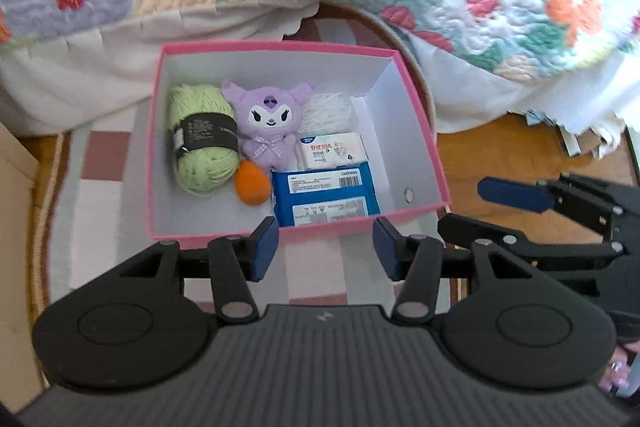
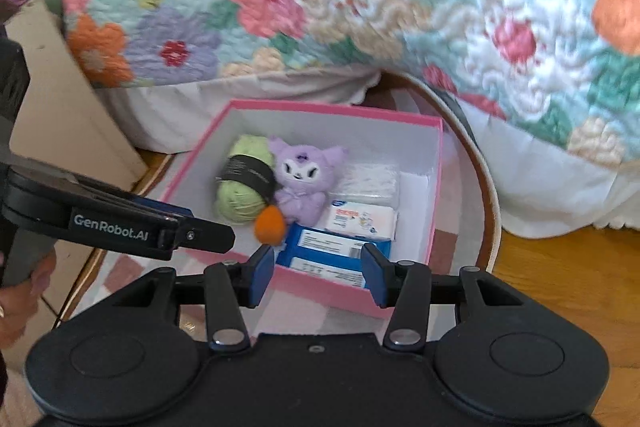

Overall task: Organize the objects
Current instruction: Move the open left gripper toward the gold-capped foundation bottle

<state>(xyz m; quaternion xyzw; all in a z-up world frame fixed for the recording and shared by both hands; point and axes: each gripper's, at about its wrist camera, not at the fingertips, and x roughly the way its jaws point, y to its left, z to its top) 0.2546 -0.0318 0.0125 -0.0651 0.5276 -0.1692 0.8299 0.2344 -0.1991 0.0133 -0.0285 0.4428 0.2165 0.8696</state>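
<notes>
Floral quilt behind pink box (image 1: 416,131); "GenRobot.AI" left gripper (image 2: 212,237), right gripper (image 2: 318,277) both spread, empty

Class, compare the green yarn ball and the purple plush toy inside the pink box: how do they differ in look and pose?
The green yarn ball is a plain oval skein wrapped in a dark paper band; the purple plush toy has a face, ears and a checked bow. The yarn ball lies at the left side of the pink box; the plush toy lies face up nearer the middle. Both are soft, touch each other, and rest on the box floor.
</notes>
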